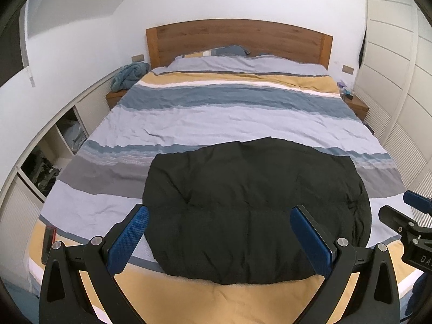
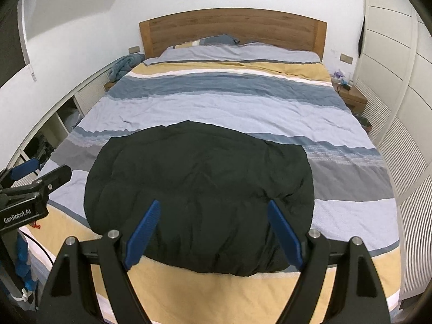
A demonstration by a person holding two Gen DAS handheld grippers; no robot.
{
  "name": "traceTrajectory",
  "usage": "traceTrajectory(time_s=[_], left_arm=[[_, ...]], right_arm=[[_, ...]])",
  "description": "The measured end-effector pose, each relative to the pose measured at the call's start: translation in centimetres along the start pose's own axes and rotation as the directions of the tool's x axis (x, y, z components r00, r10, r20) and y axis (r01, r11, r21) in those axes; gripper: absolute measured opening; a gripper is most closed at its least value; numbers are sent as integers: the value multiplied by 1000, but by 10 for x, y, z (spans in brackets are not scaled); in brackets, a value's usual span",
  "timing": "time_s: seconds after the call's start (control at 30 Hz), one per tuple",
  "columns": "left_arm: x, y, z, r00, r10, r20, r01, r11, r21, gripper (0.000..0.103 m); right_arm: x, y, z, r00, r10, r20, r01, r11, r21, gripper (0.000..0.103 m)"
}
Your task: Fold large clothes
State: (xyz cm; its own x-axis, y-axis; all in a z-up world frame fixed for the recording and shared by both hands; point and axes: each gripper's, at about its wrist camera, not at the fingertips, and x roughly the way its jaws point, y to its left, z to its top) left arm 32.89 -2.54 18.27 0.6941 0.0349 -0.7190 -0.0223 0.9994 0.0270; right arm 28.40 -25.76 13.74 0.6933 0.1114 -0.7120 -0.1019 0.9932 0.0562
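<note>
We hold both grippers, left [image 1: 219,239] and right [image 2: 213,233], spread wide and empty above the near edge of the black garment [image 1: 256,205] lying flat on the bed [image 1: 216,113].

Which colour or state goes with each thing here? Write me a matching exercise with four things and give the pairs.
Things:
1. garment
2. headboard
3. towel
4. left gripper

Colour or state:
A. wooden brown, upright against the wall
B. open, blue pads apart, holding nothing
C. black, lying folded on the striped duvet
D. teal, bunched up at the left of the bed

Pairs: 1-C, 2-A, 3-D, 4-B
</note>
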Motion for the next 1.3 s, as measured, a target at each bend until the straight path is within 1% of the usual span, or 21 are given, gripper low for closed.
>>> traceTrajectory(time_s=[0.27,0.47,0.7,1.0,1.3], left_arm=[[-15,1,4,999,31,15,-31,1000,-4,103],[-18,0,1,999,32,5,-32,999,2,103],[-21,-3,-5,1000,15,-12,-14,1000,8,103],[-18,-9,-19,999,35,-33,-34,999,26,103],[-8,-16,-41,996,40,-78,-37,998,48,103]], right_arm=[[-10,5,2,1000,1,15,-1,1000,-18,81],[-16,7,0,1000,-14,6,14,1000,-1,81],[-24,7,-3,999,-33,9,33,999,11,81],[-18,8,-19,999,-39,-28,39,999,13,81],[-9,7,-45,996,-55,-73,55,998,3,81]])
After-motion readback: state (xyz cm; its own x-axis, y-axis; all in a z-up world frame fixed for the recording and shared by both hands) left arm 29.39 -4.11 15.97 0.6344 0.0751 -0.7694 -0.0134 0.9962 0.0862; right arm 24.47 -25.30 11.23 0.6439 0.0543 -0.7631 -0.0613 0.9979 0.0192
